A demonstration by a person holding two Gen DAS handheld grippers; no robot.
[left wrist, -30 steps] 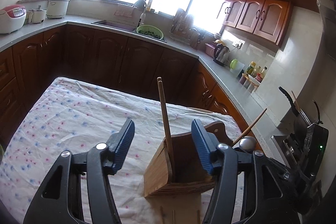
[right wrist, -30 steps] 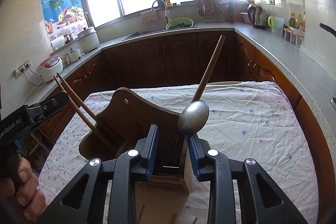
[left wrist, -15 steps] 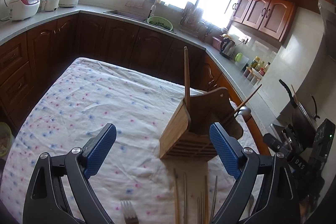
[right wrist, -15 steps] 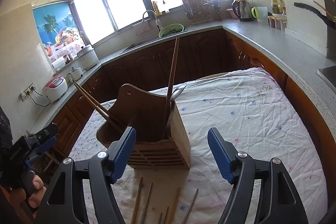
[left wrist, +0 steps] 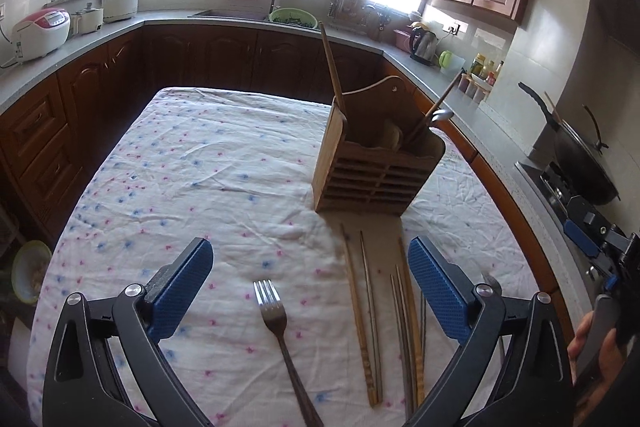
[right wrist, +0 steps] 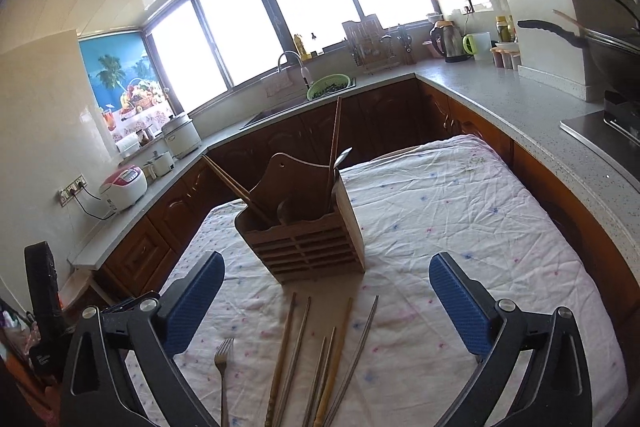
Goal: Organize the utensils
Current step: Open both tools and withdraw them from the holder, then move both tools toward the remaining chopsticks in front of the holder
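Both tongs, left (left wrist: 310, 291) and right (right wrist: 326, 301), gape empty above loose chopsticks (right wrist: 308, 351) before the slatted wooden utensil holder (left wrist: 374, 171) on the tabletop (right wrist: 460, 227); only the left view shows the whole steel fork (left wrist: 282, 343)

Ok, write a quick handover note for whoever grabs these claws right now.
Left claw: open, empty, above the fork.
Right claw: open, empty, above the loose chopsticks.
Wooden holder: upright on the tablecloth.
Done: some chopsticks and a spoon stand in it.
Left: fork and the chopsticks lying in front of it.
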